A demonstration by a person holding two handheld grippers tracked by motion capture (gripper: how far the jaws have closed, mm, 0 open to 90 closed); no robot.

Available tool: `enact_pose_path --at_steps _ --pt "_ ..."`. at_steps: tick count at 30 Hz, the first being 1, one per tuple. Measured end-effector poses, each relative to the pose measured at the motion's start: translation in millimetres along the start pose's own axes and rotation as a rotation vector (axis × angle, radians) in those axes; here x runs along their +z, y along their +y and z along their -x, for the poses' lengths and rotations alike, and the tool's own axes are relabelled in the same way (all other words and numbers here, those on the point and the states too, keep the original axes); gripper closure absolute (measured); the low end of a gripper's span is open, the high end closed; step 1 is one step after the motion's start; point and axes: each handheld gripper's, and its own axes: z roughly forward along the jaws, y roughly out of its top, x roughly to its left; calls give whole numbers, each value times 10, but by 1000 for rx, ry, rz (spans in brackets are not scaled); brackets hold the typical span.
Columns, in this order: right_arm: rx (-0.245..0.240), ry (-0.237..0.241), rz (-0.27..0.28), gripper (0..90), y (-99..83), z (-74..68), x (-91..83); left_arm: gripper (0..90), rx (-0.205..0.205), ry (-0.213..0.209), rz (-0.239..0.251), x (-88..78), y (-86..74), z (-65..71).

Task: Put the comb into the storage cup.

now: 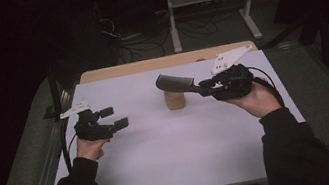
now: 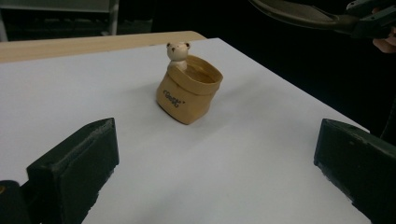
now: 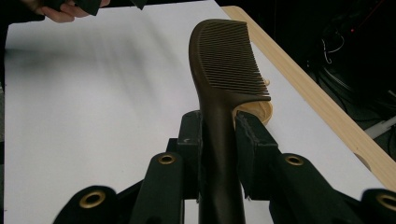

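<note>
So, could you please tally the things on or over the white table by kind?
Comb, held in the right claw: 1
Tan bear pot: 1
Total: 2

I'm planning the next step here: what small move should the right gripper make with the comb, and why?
Probably tip the comb head-down and lower it into the bear holder. The right gripper clamps the handle, holding the comb above the open holder, while the left gripper stands open and apart.
</note>
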Motion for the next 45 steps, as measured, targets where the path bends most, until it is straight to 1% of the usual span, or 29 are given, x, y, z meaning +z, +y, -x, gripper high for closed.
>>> enact_pose_path --at_steps 5,9,13,15,16,18,21,27,28,30,32,34,36,39,40,43,45 --pt "-5 -1 1 716 33 -2 -2 0 3 -17 -6 63 46 35" --pt "-6 0 8 716 56 -2 -25 0 -6 -50 22 124 59 91" --pt "-14 -10 18 716 85 -9 -63 0 -12 -68 23 206 81 133" --pt "-13 -14 22 716 92 -9 -72 0 -26 -86 42 247 115 153" --pt "-13 -13 24 716 93 -7 -74 0 -26 -86 42 247 115 153" --pt "-11 -12 23 716 94 -3 -73 0 -31 -92 50 278 145 169" --pt "-11 -12 25 716 96 5 -56 0 -12 -99 49 338 210 205" --pt "-8 -10 26 716 118 -6 -4 0 -12 -144 69 451 355 293" --pt "-11 -10 29 716 126 -7 3 0 -12 -151 69 472 372 308" --pt "-18 -8 32 716 151 -23 18 0 5 -159 68 509 397 338" --pt "-19 -6 31 716 158 -29 21 0 13 -164 55 544 421 361" --pt "-29 -3 29 716 175 -40 45 0 10 -174 50 574 441 377" --pt "-28 -4 31 716 182 -41 57 0 7 -182 46 595 455 388" --pt "-27 -2 34 716 198 -43 73 0 -8 -213 37 638 469 407" --pt "-28 0 34 716 204 -46 75 0 -8 -213 37 638 469 407" --pt "-28 -1 36 716 218 -52 82 0 -15 -235 36 657 479 422" --pt "-35 1 37 716 237 -56 100 0 -17 -243 34 672 493 427"
